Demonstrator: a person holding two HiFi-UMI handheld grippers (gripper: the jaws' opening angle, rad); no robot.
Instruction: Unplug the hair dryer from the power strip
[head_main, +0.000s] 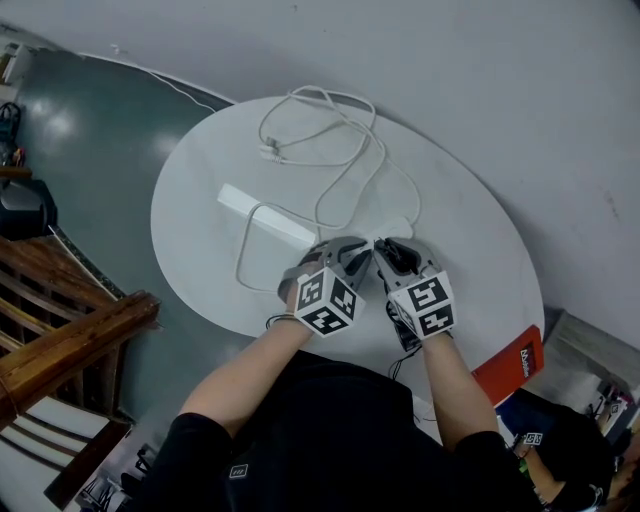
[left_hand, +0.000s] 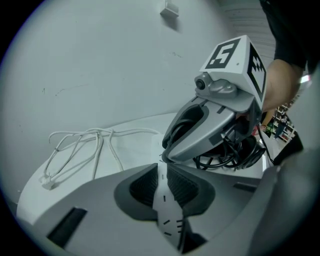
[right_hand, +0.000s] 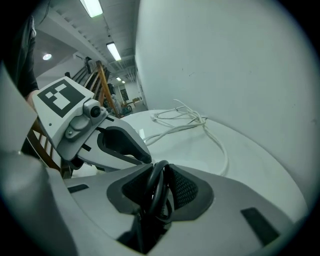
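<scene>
Power strip (head_main: 265, 215) seems partly hidden behind left hand-held gripper (head_main: 350, 252).

White power strip (head_main: 262, 213), black cord (right_hand: 161, 164)

Head view: left gripper (head_main: 343, 248) and right gripper (head_main: 393, 250) are covering the power strip (head_main: 262, 215) at its 4 o'clock end, so socket and plug aren't showing. Black cord (right_hand: 154, 192) is dropping out of sight below the right jaws. Red item (head_main: 512, 368) at the table's (head_main: 200, 230) 4 o'clock is sitting half under the rim, print too small to read.
</scene>
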